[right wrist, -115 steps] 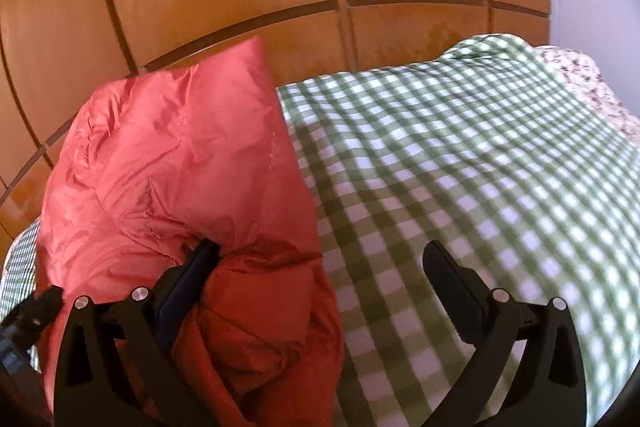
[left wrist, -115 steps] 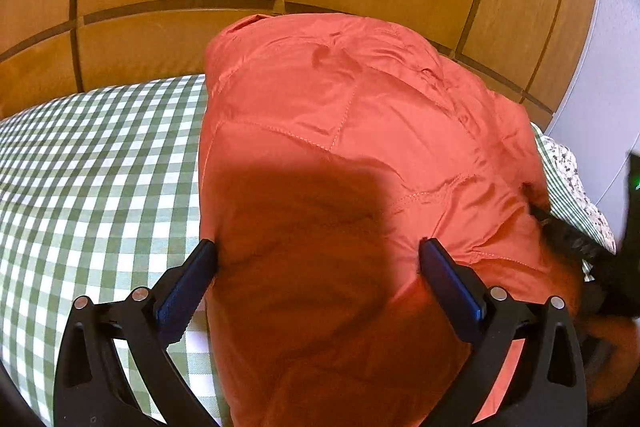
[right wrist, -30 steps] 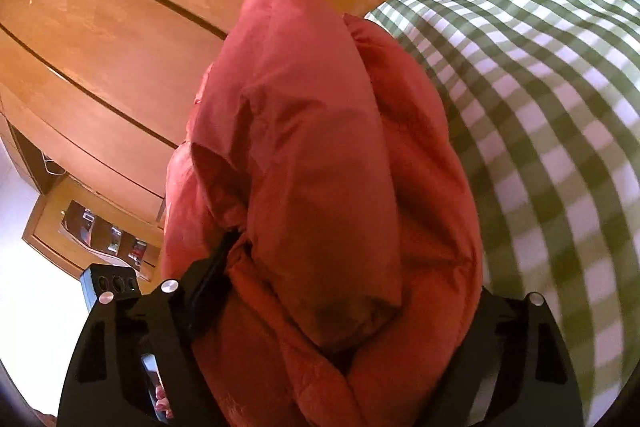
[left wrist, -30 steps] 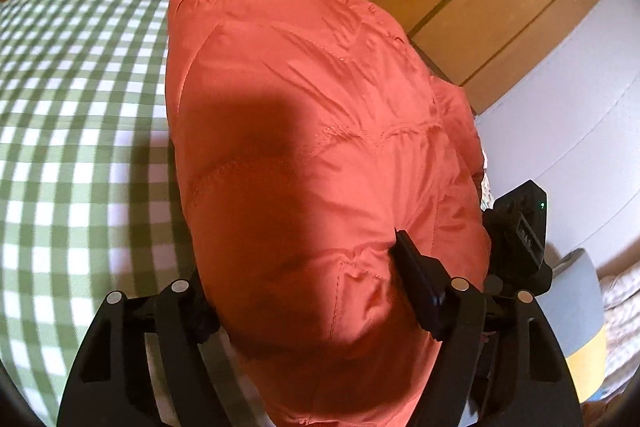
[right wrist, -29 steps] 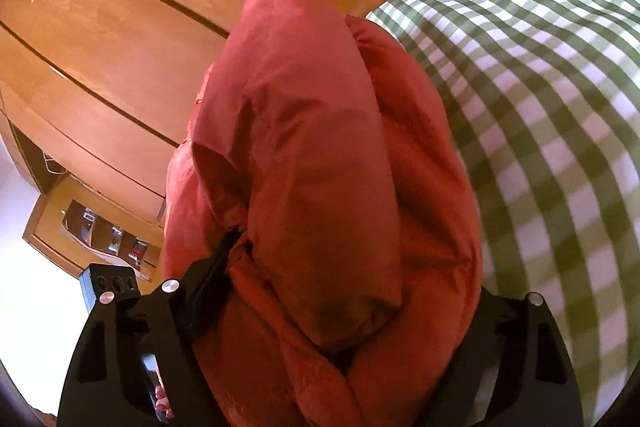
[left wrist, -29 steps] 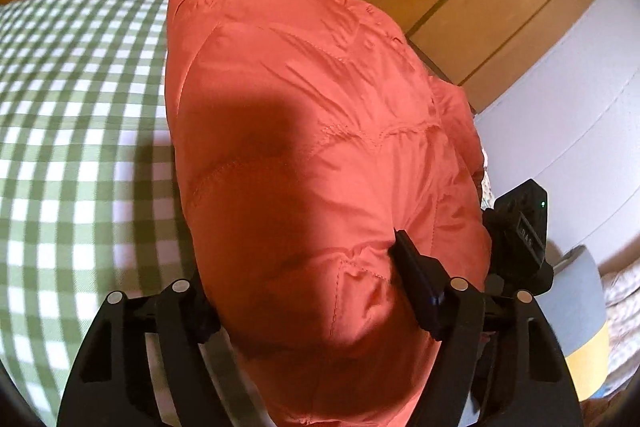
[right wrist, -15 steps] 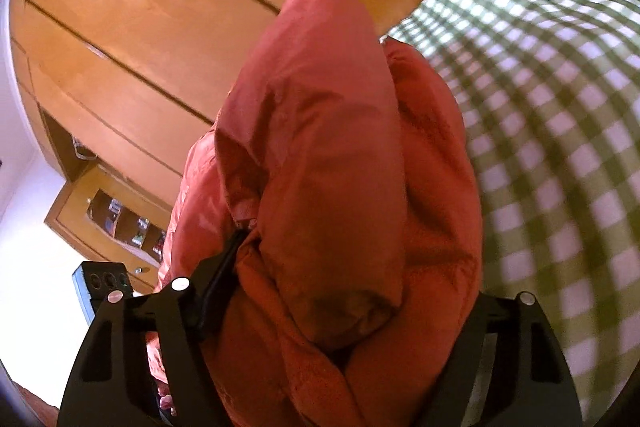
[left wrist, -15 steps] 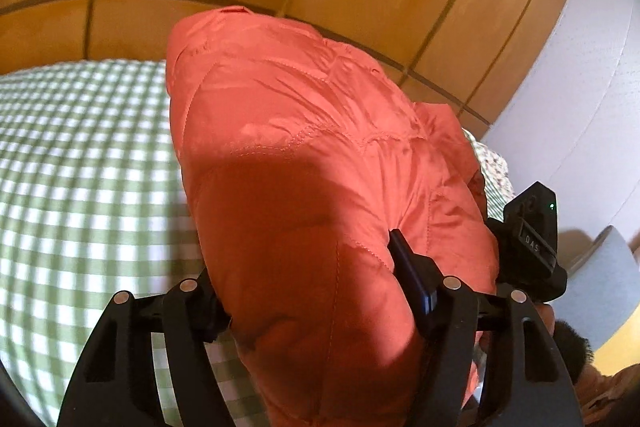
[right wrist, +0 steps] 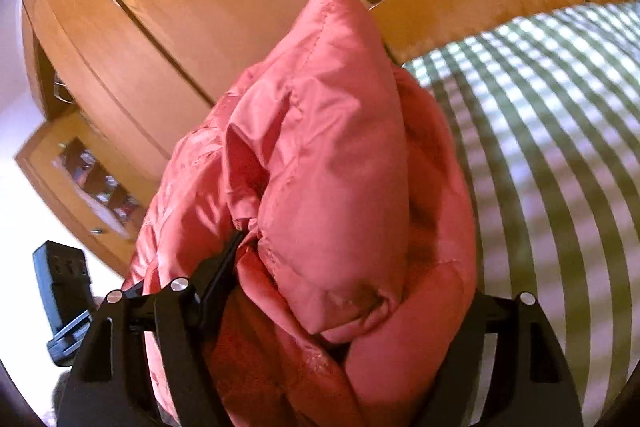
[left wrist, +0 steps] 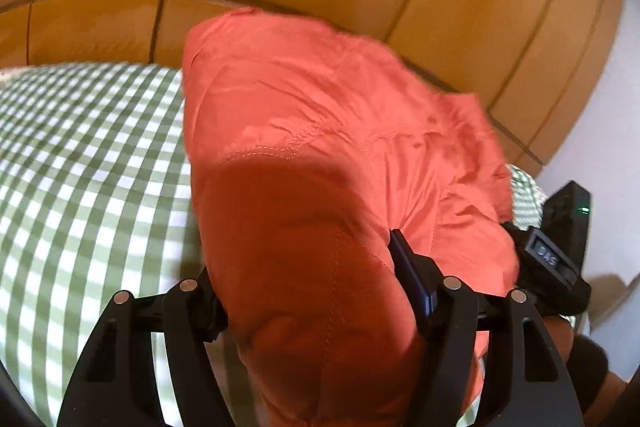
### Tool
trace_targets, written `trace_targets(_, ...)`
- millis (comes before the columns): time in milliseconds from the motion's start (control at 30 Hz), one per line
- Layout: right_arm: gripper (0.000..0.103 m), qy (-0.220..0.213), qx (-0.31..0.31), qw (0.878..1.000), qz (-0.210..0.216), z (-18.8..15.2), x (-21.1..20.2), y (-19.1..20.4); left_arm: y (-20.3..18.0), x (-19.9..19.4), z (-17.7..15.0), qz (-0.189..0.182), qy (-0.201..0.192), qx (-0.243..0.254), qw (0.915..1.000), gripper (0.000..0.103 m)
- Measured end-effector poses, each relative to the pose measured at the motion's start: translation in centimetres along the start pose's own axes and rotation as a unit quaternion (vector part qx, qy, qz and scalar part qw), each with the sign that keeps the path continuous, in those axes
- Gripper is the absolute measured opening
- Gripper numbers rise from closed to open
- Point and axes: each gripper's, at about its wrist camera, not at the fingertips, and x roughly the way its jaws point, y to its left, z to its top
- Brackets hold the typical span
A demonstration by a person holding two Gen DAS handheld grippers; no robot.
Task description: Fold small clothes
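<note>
Jacket (left wrist: 320, 147), orange quilted puffer, held bunched above the checked bed (left wrist: 92, 187) with left gripper (left wrist: 316, 291) and right gripper (right wrist: 344, 291) fingers each clamped on thick folds: you likely find it light, soft, slippery, springy, so grip seams or hems.

The left gripper (left wrist: 316, 291) was clamped, padded cloth bulging between its jaws. The right gripper (right wrist: 352, 291) was likewise closed, its right finger hidden behind the bulk between them.
</note>
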Motion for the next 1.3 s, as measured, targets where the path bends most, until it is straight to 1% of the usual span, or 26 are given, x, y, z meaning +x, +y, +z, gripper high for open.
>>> trace_targets(33, 0.088, 0.000, 0.006, 1.000, -0.008, 0.0, 0.4, -0.4, 0.6, 0.8, -0.1, 0.005, 0.004, -0.009, 0.9999, 0.075)
trace_targets(67, 0.093, 0.006, 0.025, 1.000, -0.009, 0.0, 0.9, -1.2, 1.0, 1.5, -0.3, 0.013, 0.007, -0.019, 0.9997, 0.083)
trace_targets(100, 0.094, 0.009, 0.035, 0.999, -0.004, 0.0, 1.1, -1.7, 1.4, 1.7, -0.8, 0.018, 0.003, -0.029, 0.9994, 0.090)
trace_targets(133, 0.094, 0.004, 0.038, 0.999, -0.001, -0.1, 0.8, -1.9, 1.6, 1.7, -1.2, 0.020, -0.005, -0.035, 0.9992, 0.092)
trace_targets(167, 0.095, -0.003, 0.036, 0.999, -0.006, -0.3, 0.4, -1.9, 1.7, 1.4, -1.6, 0.020, -0.011, -0.039, 0.9990, 0.096)
trace_targets(200, 0.099, -0.007, 0.033, 0.999, -0.018, -0.5, -0.1, -1.7, 2.0, 1.2, -2.0, 0.019, -0.016, -0.052, 0.9983, 0.099)
trace_targets(267, 0.101, -0.016, 0.032, 0.999, -0.038, -1.0, -1.2, -1.4, 2.6, 1.1, -2.5, 0.012, -0.017, -0.076, 0.9968, 0.100)
trace_targets(300, 0.101, -0.025, 0.030, 0.998, -0.055, -1.4, -2.1, -1.1, 2.9, 0.8, -2.8, 0.006, -0.019, -0.089, 0.9958, 0.100)
trace_targets(333, 0.101, -0.033, 0.025, 0.997, -0.069, -1.7, -2.9, -0.6, 2.9, 0.4, -3.2, 0.005, -0.024, -0.094, 0.9953, 0.100)
trace_targets(400, 0.101, -0.046, 0.009, 0.994, -0.098, -2.4, -4.6, 0.8, 3.0, -0.2, -3.6, 0.015, -0.039, -0.089, 0.9951, 0.100)
trace_targets(467, 0.101, -0.079, -0.025, 0.987, -0.140, -2.2, -6.5, 2.7, 2.3, -1.0, -3.8, 0.031, -0.055, -0.081, 0.9947, 0.100)
trace_targets(533, 0.101, -0.130, -0.063, 0.977, -0.156, -1.3, -8.6, 4.8, 1.5, -1.7, -3.9, 0.047, -0.078, -0.068, 0.9935, 0.100)
trace_targets(600, 0.101, -0.151, -0.093, 0.969, -0.170, 0.3, -9.0, 6.5, 0.8, -2.5, -4.0, 0.051, -0.097, -0.060, 0.9921, 0.100)
trace_targets(667, 0.101, -0.145, -0.110, 0.966, -0.183, 1.9, -8.2, 7.3, 0.8, -2.8, -4.0, 0.055, -0.110, -0.055, 0.9909, 0.100)
trace_targets(767, 0.101, -0.123, -0.127, 0.958, -0.226, 4.4, -4.9, 7.1, 0.7, -3.1, -4.0, 0.069, -0.120, -0.050, 0.9892, 0.100)
trace_targets(833, 0.101, -0.081, -0.121, 0.951, -0.272, 5.3, -1.6, 5.1, 1.2, -2.2, -3.7, 0.084, -0.111, -0.051, 0.9890, 0.100)
trace_targets(867, 0.101, -0.055, -0.112, 0.951, -0.283, 5.7, 0.2, 3.8, 1.2, -1.9, -3.6, 0.091, -0.102, -0.051, 0.9893, 0.100)
trace_targets(900, 0.101, -0.040, -0.099, 0.954, -0.280, 5.4, 1.3, 2.4, 1.2, -1.6, -3.5, 0.085, -0.096, -0.050, 0.9905, 0.100)
trace_targets(933, 0.101, -0.040, -0.084, 0.957, -0.275, 4.7, 1.8, 1.0, 1.2, -1.4, -3.5, 0.077, -0.092, -0.046, 0.9917, 0.100)
trace_targets(967, 0.101, -0.047, -0.079, 0.956, -0.277, 4.1, 1.9, 0.2, 1.2, -1.3, -3.5, 0.071, -0.089, -0.043, 0.9925, 0.100)
trace_targets(1000, 0.101, -0.057, -0.082, 0.953, -0.286, 3.4, 2.0, -0.4, 1.1, -1.1, -3.4, 0.064, -0.087, -0.038, 0.9935, 0.100)
trace_targets(1033, 0.101, -0.058, -0.071, 0.952, -0.291, 2.9, 2.0, -1.2, 1.0, -0.8, -3.4, 0.059, -0.084, -0.034, 0.9941, 0.100)
trace_targets(1100, 0.101, -0.047, -0.050, 0.955, -0.289, 3.3, 2.2, -2.2, 0.9, -0.3, -3.3, 0.056, -0.076, -0.029, 0.9951, 0.100)
trace_targets(1133, 0.101, -0.037, -0.043, 0.958, -0.280, 3.3, 2.6, -2.7, 1.0, -0.2, -3.3, 0.055, -0.073, -0.030, 0.9954, 0.100)
trace_targets(1200, 0.101, -0.033, -0.035, 0.961, -0.271, 3.5, 2.7, -3.1, 1.3, 0.0, -3.2, 0.051, -0.068, -0.036, 0.9958, 0.100)
trace_targets(1300, 0.101, -0.047, -0.043, 0.958, -0.279, 3.8, 2.4, -3.0, 1.1, 0.2, -3.1, 0.066, -0.065, -0.034, 0.9951, 0.100)
